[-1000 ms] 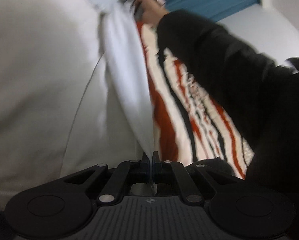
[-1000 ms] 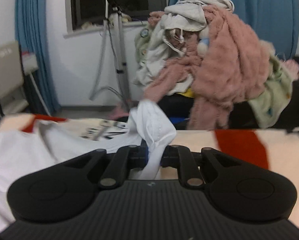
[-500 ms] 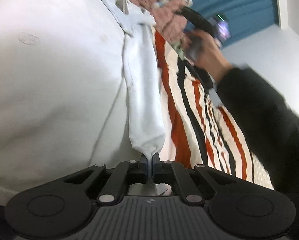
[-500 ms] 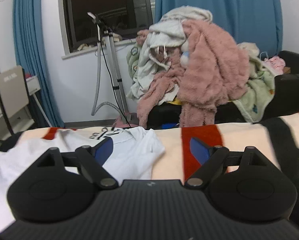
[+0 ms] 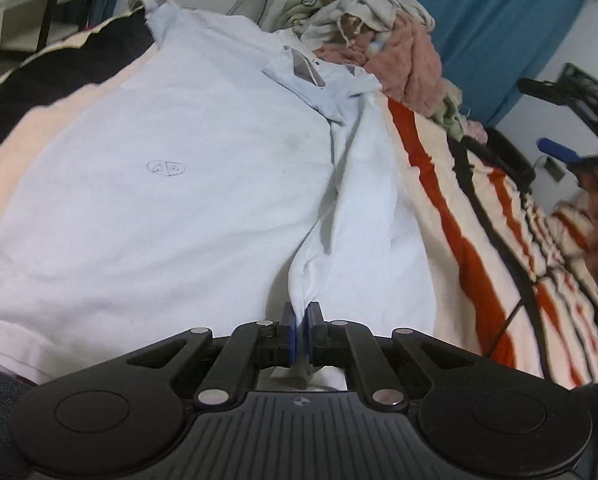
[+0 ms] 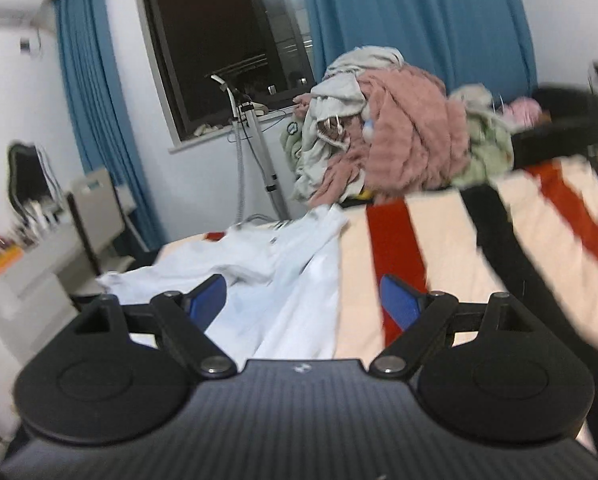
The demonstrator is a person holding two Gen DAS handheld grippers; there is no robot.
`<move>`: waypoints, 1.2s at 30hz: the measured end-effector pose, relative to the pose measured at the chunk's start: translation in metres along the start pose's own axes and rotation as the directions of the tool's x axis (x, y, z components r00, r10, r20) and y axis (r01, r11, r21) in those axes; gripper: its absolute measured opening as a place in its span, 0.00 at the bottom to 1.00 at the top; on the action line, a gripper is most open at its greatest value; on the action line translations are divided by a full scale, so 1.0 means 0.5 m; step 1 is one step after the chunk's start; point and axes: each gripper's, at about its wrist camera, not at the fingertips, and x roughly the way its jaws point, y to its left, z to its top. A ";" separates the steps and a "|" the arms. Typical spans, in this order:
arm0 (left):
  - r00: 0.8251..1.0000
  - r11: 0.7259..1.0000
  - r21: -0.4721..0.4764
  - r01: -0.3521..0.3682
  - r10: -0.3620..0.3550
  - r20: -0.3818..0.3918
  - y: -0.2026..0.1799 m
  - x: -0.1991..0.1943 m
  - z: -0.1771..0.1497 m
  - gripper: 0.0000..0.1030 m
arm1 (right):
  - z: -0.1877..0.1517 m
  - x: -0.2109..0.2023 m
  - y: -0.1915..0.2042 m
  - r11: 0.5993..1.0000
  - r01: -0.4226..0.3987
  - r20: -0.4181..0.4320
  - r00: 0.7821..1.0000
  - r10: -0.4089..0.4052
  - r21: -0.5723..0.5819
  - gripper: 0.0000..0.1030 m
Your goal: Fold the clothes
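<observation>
A pale blue-white polo shirt point(image 5: 171, 168) lies spread on a striped blanket point(image 5: 471, 216), its collar point(image 5: 311, 76) at the far end. My left gripper point(image 5: 300, 320) is shut on a bunched edge of the shirt near its lower right side. In the right wrist view the same shirt point(image 6: 283, 276) lies ahead and to the left on the blanket point(image 6: 439, 232). My right gripper point(image 6: 303, 300) hovers above it, open, with nothing between its blue pads point(image 6: 395, 300). The right gripper point(image 5: 571, 120) also shows at the far right of the left wrist view, held by a hand.
A heap of unfolded clothes point(image 6: 391, 140), pink, grey and green, sits at the far end of the bed. Behind it are blue curtains point(image 6: 419, 20), a dark window and a white stand point(image 6: 255, 140). A white desk point(image 6: 39, 264) stands at the left.
The right gripper let go of the shirt's top and drew back to the right, now open. The shirt dropped from hanging to lying flat. The left gripper stays shut on its edge.
</observation>
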 end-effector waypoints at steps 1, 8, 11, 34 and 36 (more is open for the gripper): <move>1.000 1.000 0.018 -0.025 0.025 0.009 -0.006 -0.004 -0.002 0.11 | -0.023 -0.024 0.005 1.000 -0.004 0.007 1.000 0.004 0.015 0.83; 0.988 0.984 0.119 -0.136 0.127 0.082 -0.057 -0.049 -0.013 0.66 | -0.149 -0.141 0.080 0.997 -0.043 0.055 0.997 0.047 -0.071 0.83; 0.978 0.967 0.179 -0.179 0.156 0.140 -0.084 -0.079 -0.005 0.86 | -0.179 -0.168 0.094 0.995 -0.040 0.050 0.998 0.045 -0.093 0.83; 0.917 0.917 0.232 -0.326 0.247 0.314 -0.276 -0.374 0.183 1.00 | -0.034 -0.305 0.180 0.996 -0.011 -0.003 1.000 0.011 -0.094 0.83; 0.906 0.915 0.231 -0.330 0.239 0.349 -0.275 -0.364 0.214 1.00 | 0.002 -0.279 0.186 0.996 -0.016 -0.032 0.999 0.013 -0.093 0.83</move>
